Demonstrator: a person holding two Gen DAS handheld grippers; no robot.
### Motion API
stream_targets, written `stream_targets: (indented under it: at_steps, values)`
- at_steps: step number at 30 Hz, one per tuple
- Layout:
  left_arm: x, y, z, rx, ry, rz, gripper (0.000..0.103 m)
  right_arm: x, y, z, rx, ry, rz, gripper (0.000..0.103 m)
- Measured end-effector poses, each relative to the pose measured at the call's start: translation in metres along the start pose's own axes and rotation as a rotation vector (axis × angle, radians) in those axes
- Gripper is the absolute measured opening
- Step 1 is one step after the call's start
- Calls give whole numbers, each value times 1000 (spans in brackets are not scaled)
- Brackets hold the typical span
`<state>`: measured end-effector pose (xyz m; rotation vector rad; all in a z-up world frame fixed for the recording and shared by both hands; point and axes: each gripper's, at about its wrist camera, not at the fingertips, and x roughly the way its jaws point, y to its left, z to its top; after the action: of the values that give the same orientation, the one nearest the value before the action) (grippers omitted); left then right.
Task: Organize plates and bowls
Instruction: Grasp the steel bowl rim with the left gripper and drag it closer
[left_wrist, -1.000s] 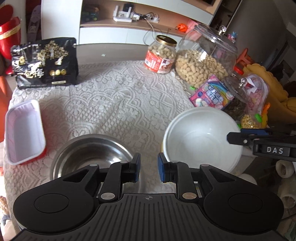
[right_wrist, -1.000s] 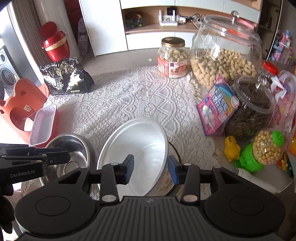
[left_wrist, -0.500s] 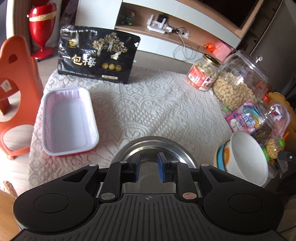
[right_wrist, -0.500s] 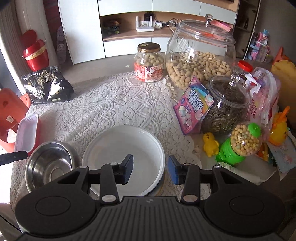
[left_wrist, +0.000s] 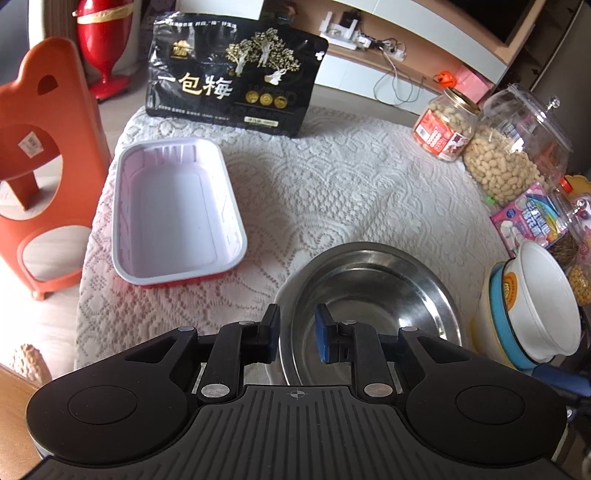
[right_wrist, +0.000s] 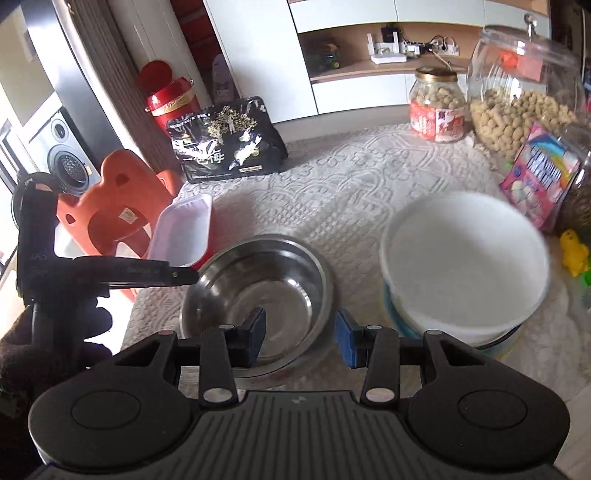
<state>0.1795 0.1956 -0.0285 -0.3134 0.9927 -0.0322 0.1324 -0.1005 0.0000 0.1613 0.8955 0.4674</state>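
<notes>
A steel bowl sits on the lace cloth near the front edge; it also shows in the right wrist view. My left gripper is open, its jaws straddling the bowl's near rim. My right gripper is open and empty over the bowl's near right rim. A white bowl sits stacked in a blue-and-yellow paper bowl to the right; the white bowl shows in the left wrist view. A white rectangular tray lies at the left.
A black snack bag stands at the back. Peanut jars, a pink candy packet and small toys crowd the right side. An orange stool stands off the table's left edge.
The left gripper swung left and rose, jaws opening slightly around the steel bowl's rim. The right gripper moved left from the white bowl toward the steel bowl.
</notes>
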Motion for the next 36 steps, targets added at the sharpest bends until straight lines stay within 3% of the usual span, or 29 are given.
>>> stream_targets:
  at_steps: [9,11,14,18,26,31,36]
  values:
    - [25,3,-10,4,38,34,25,54,-1,-37,167,71,-43,41]
    - [29,-1,-13,23,46,47,27,62,-6,-41,191,73,-34,53]
    - [31,-6,-16,54,44,57,33,64,-4,-41,186,58,-53,55]
    - [33,-8,-17,67,42,61,33,65,-6,-45,197,48,-43,55]
    - [39,-7,-18,69,44,57,34,95,-4,-39,189,134,37,57]
    - [45,-17,-17,158,8,75,35,103,1,-33,145,150,22,56]
    - [53,-21,-11,197,-16,47,34,108,-5,-22,165,126,-18,54]
